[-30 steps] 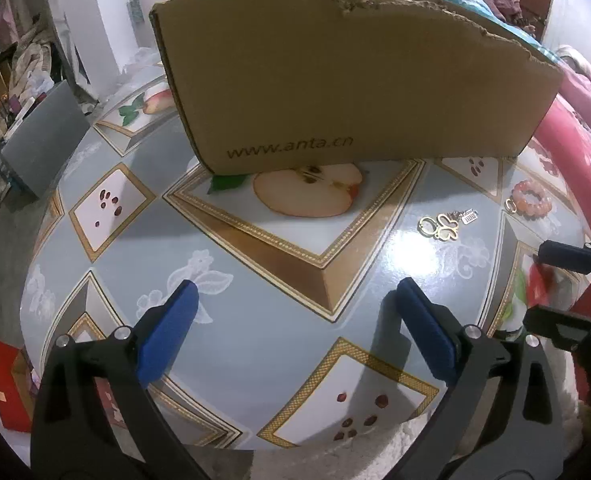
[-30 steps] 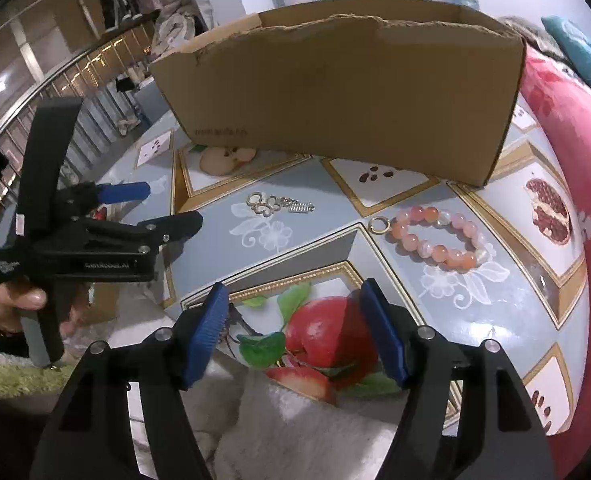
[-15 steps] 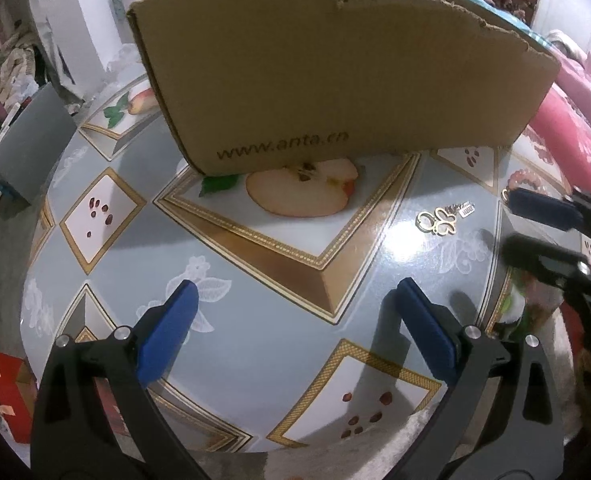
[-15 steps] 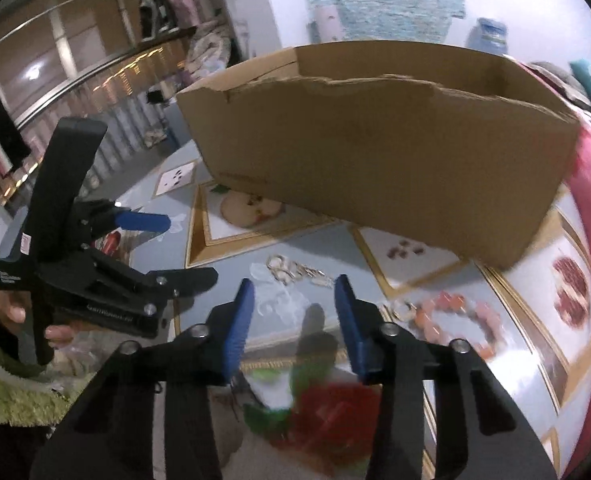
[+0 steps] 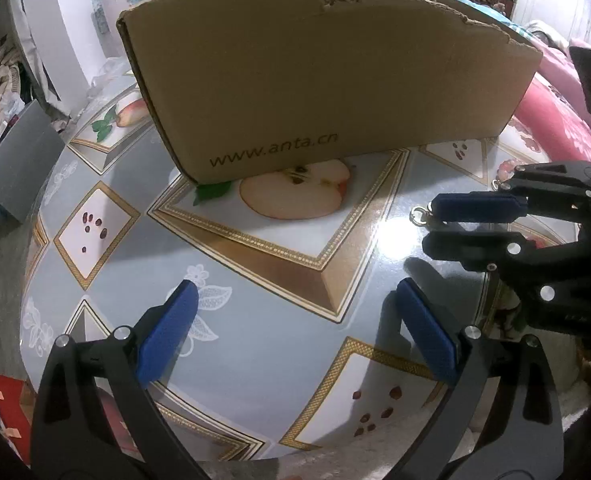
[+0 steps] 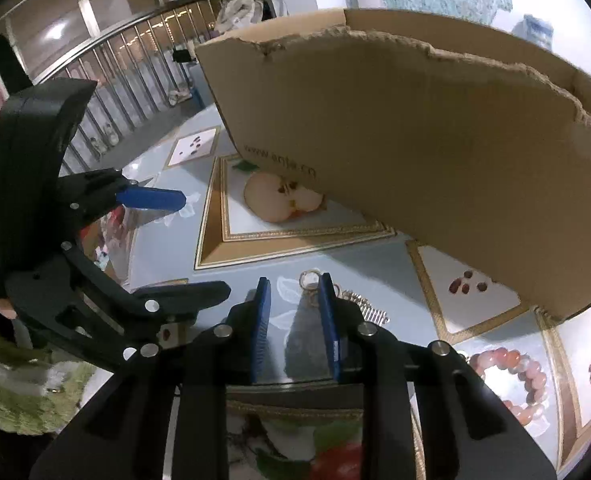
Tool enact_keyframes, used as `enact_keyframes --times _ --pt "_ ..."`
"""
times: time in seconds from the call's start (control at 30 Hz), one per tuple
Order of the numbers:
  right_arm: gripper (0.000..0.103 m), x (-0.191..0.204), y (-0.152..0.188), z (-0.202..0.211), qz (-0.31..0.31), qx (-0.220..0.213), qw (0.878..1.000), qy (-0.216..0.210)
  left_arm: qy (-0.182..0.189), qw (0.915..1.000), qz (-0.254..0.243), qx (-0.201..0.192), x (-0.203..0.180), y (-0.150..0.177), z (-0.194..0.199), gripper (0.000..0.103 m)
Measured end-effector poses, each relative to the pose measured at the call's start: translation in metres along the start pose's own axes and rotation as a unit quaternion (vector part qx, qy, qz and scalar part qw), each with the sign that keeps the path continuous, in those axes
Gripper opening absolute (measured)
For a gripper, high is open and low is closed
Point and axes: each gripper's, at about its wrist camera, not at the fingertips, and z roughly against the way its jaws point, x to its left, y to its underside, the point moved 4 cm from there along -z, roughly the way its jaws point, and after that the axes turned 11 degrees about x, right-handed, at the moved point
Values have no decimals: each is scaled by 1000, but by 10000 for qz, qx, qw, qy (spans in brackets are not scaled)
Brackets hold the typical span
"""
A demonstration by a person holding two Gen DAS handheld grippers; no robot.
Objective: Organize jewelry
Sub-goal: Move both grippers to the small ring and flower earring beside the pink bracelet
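Jewelry: one gold clasp piece (image 6: 337, 296), one bead bracelet (image 6: 507, 376), one cardboard box (image 6: 415, 152); right gripper (image 6: 293, 300) closing, not yet pinching clasp; left gripper (image 5: 295, 312) wide, empty

Right gripper (image 6: 293, 292): jaws wide apart a second ago, now narrowed to a small gap and closing; it has shifted from over the red apple print toward the gold earring (image 6: 309, 280), whose ring shows between the blue tips, contact not resolvable. In the left wrist view the right gripper (image 5: 429, 226) has advanced from the right edge to well inside the frame, its tips at the earring (image 5: 419, 215), covering most of it. Beaded bracelet (image 6: 509, 376) now sits lower right of the right gripper rather than ahead. Cardboard box (image 6: 415, 152) looms larger and nearer in the right wrist view
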Motion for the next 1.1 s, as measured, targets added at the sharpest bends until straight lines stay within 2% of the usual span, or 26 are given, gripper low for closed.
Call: enact_keyframes --times 0.23,0.53,0.67,0.83,0.93,1.03,1.1 --pt "24 -2 3 2 -184 351 9989 -238 -3 10000 -6 -44 2 1 -2 96" --pt "24 -4 18 11 -371 431 9980 -260 -21 9997 -9 -228 0 5 -2 96" --pt "24 -7 24 15 -503 288 9977 -343 -31 9996 -7 -295 0 6 -2 96" --pt "24 -11 31 34 -602 -118 9972 -426 -72 9999 -2 -126 -1 3 -1 96" --pt "24 -16 35 45 -725 -355 9957 -454 -194 9993 -133 -301 -8 -3 5 95" --pt "24 -23 37 50 -863 -499 9937 -510 10 9983 -311 -488 -20 -10 12 94" --pt "24 -26 39 50 -930 -553 9927 -528 89 9976 -436 -535 -27 -15 13 83"
